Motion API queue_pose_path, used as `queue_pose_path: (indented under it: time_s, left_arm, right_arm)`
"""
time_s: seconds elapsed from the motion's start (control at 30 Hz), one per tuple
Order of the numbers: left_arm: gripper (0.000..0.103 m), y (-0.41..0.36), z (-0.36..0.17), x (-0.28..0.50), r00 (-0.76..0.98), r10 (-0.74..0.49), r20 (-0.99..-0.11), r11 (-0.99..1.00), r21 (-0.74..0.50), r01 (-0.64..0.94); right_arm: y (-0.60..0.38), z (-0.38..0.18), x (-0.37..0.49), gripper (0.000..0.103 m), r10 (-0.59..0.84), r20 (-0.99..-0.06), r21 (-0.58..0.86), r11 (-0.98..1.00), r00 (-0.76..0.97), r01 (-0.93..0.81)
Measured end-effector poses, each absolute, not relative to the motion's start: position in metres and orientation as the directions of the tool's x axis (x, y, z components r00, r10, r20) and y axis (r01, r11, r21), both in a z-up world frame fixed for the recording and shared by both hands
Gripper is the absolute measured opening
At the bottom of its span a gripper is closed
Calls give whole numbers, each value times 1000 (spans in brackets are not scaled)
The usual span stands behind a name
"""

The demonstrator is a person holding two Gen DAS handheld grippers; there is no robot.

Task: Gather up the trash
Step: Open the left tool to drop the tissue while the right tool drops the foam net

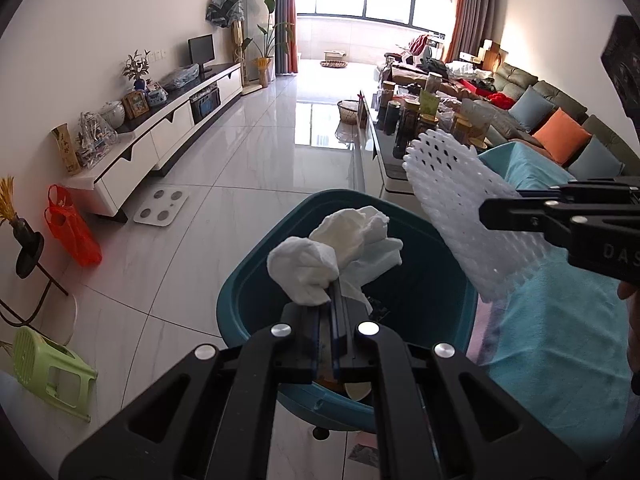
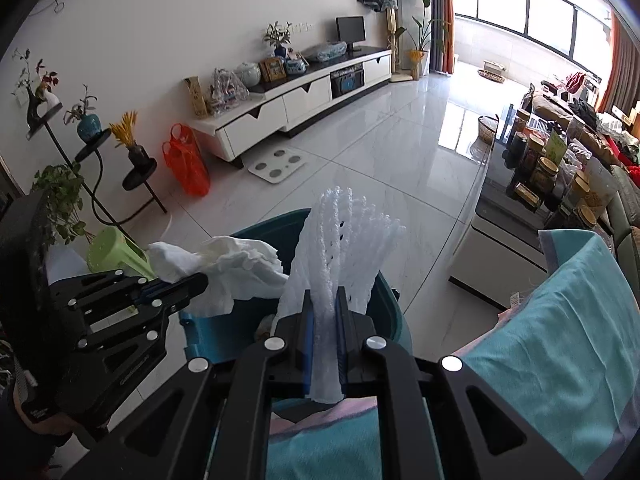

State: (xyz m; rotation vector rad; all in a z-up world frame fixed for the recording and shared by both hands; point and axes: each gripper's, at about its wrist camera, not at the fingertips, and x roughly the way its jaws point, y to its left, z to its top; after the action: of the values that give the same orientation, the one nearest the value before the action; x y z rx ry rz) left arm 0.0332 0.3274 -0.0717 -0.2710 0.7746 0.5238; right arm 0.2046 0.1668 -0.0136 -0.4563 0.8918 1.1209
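Crumpled tissue (image 1: pixel 320 264) and foam net (image 2: pixel 340 264) pinched between jaws.

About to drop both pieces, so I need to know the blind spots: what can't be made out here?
- Bin contents: left wrist view, mostly hidden by the tissue and the left hand-held gripper.
- Bin's near rim: right wrist view, hidden behind the right hand-held gripper and the foam net.
- Net's lower end: left wrist view, cut off behind the right hand-held gripper.
- Bin base: both views, covered.
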Motion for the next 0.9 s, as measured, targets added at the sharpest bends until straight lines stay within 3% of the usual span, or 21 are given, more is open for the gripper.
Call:
queue_pose_path:
  time_s: [0.53, 0.7, 0.73, 0.77, 0.87, 0.9]
  left_arm:
    - [8, 332, -103, 51, 532, 320, -784, 831, -37, -554]
    - [12, 330, -105, 55, 524, 333, -784, 825, -27, -564]
    - [15, 329, -105, 56, 522, 337, -784, 823, -24, -567]
    - [21, 330, -105, 55, 521, 337, -784, 822, -24, -569]
    - [32, 328, -103, 56, 514, 358, -779, 815, -8, -580]
    - [37, 328, -103, 55, 514, 360, -779, 813, -8, -582]
  right_arm:
    - [216, -57, 207, 11, 433, -891, 43, 374, 134, -927]
    - [218, -60, 208, 26, 429, -892, 36, 382, 143, -923]
    - [217, -59, 208, 32, 436, -890, 48, 379, 133, -924]
    - [216, -58, 208, 44, 442, -886, 47, 382, 138, -923]
    - [216, -53, 209, 47, 455, -879, 52, 391, 144, -919]
    - [215, -52, 210, 53, 458, -877, 52, 394, 147, -917]
